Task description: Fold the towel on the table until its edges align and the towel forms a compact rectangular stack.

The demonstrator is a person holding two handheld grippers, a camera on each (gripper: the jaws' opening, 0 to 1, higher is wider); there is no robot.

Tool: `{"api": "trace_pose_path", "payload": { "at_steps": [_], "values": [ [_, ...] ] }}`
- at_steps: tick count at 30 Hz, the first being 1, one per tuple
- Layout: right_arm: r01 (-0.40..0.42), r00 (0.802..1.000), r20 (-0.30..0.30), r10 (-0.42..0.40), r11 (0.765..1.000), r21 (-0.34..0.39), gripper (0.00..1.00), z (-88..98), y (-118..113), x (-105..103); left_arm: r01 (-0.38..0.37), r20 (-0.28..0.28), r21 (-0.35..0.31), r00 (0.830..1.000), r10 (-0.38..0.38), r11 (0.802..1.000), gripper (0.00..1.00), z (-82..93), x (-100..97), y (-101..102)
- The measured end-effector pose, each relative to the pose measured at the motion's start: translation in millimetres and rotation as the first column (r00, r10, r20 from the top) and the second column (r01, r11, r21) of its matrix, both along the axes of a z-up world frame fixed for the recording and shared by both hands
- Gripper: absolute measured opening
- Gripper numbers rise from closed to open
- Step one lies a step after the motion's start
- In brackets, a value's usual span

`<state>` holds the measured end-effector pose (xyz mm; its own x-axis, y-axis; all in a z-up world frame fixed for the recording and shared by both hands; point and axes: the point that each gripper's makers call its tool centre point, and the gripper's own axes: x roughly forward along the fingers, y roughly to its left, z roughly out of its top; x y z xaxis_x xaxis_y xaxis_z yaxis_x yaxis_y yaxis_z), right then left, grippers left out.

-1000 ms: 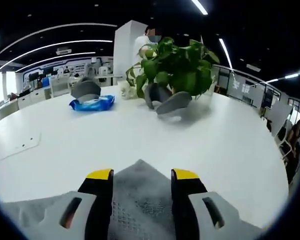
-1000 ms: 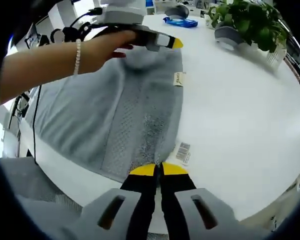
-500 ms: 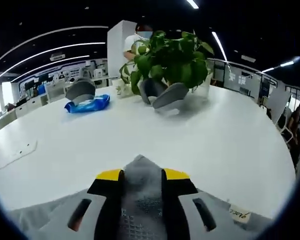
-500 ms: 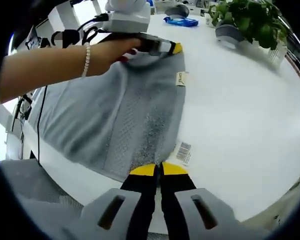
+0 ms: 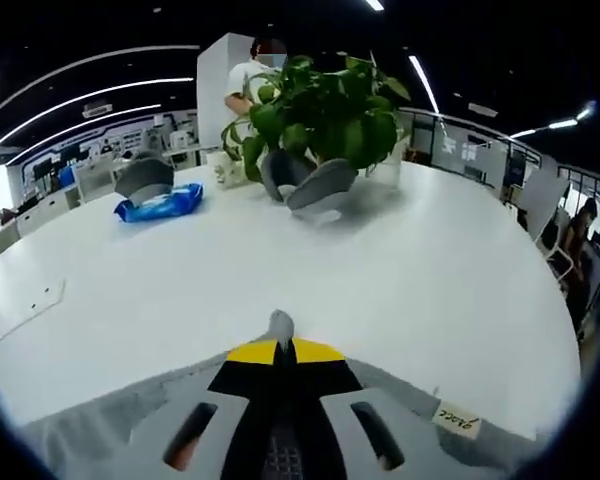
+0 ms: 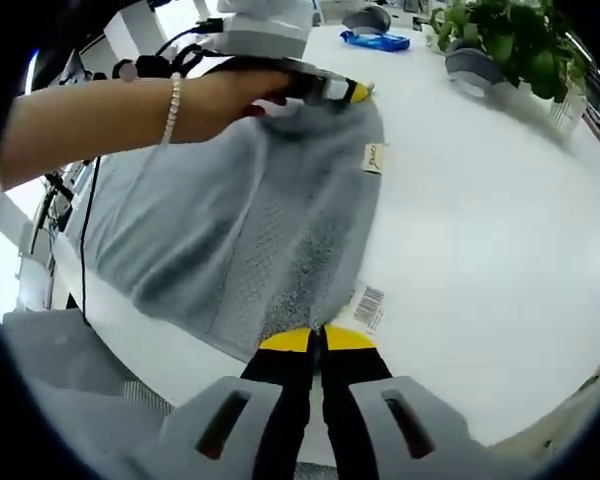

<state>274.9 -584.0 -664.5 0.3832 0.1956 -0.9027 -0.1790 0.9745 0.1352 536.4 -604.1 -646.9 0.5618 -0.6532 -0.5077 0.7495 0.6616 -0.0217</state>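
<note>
A grey towel (image 6: 240, 225) lies spread on the white table (image 6: 480, 230), with two white labels along its right edge. My right gripper (image 6: 316, 340) is shut on the towel's near corner. At the far corner my left gripper (image 6: 355, 92), held by a person's hand with a bead bracelet, is pinched on the towel. In the left gripper view that gripper (image 5: 283, 350) is shut on the towel (image 5: 110, 425), and a small tip of cloth pokes out between the yellow fingertips.
A leafy green plant (image 5: 320, 110) in a grey pot stands at the far middle of the table (image 5: 460, 290). A blue packet (image 5: 160, 203) and a grey object lie to its left. The near table edge is beside my right gripper.
My left gripper's jaws have come together on the towel's far corner; they stood apart a second ago. The right gripper stays shut on the near corner.
</note>
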Motion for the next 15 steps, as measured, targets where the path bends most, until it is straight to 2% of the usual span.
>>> {"api": "trace_pose_path", "payload": {
  "at_steps": [2,5,7,8,11,15],
  "values": [
    [0.01,1.0,-0.016,-0.01,1.0,0.019,0.0,1.7,2,-1,-0.011,-0.017,-0.022,1.0,0.011,1.0,0.03,6.6,-3.2,4],
    [0.044,0.999,0.02,-0.047,0.994,0.102,0.0,12.5,8,1,-0.005,0.015,-0.024,1.0,0.005,1.0,0.03,19.9,-6.3,10],
    [0.086,0.995,0.04,-0.094,0.98,0.178,0.0,29.6,9,1,0.0,0.031,-0.032,1.0,0.001,0.999,0.03,34.4,-8.1,14],
    [0.094,0.993,0.047,-0.105,0.977,0.193,0.0,35.7,8,1,-0.001,0.033,-0.048,0.999,0.003,0.999,0.03,40.3,-8.4,15],
    [0.086,0.992,0.077,-0.102,0.979,0.186,0.0,57.9,1,-1,-0.011,0.056,-0.075,0.998,0.015,0.997,0.03,61.0,-10.1,19],
    [0.069,0.991,0.104,-0.089,0.981,0.184,0.0,77.7,-2,-1,-0.038,0.081,-0.13,0.995,0.049,0.991,0.03,89.5,-11.7,25]
  ]
}}
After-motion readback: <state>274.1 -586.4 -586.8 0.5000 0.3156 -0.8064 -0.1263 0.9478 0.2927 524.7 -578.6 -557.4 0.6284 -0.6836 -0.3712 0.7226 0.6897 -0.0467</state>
